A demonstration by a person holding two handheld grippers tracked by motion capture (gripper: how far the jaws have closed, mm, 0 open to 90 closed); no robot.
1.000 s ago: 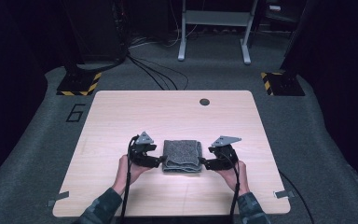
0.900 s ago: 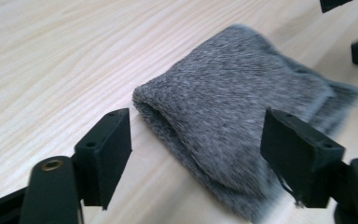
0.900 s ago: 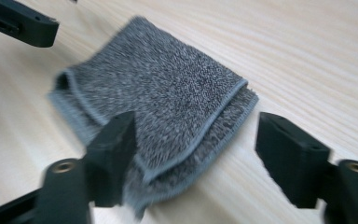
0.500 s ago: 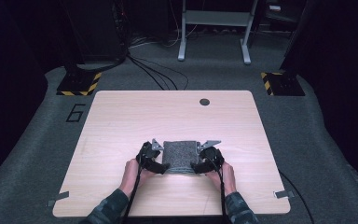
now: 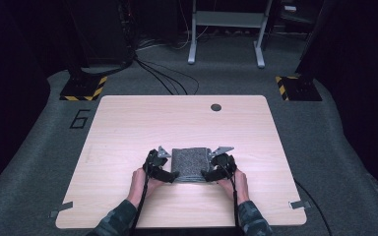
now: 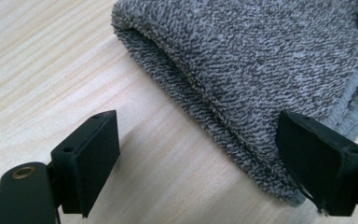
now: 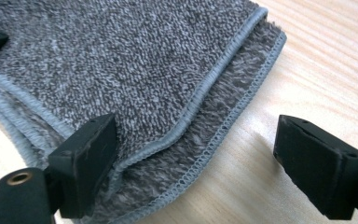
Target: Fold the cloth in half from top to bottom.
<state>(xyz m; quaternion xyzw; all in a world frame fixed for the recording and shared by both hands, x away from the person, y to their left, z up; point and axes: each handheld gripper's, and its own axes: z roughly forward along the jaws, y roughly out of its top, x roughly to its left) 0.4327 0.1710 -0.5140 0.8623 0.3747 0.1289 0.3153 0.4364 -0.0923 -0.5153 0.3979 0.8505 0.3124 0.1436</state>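
Both grippers let go of the folded towel on the desk.

The left gripper and right gripper have just spread their fingers wide, holding nothing. The grey towel lies flat between them, toward six o'clock on the desk, likely done folding.

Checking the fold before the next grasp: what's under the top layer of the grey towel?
More layers of the same folded grey towel, their stitched edges stepped out at the corner, lying on the wooden table. The tabletop under the towel is covered. Both grippers, left and right, stand open.
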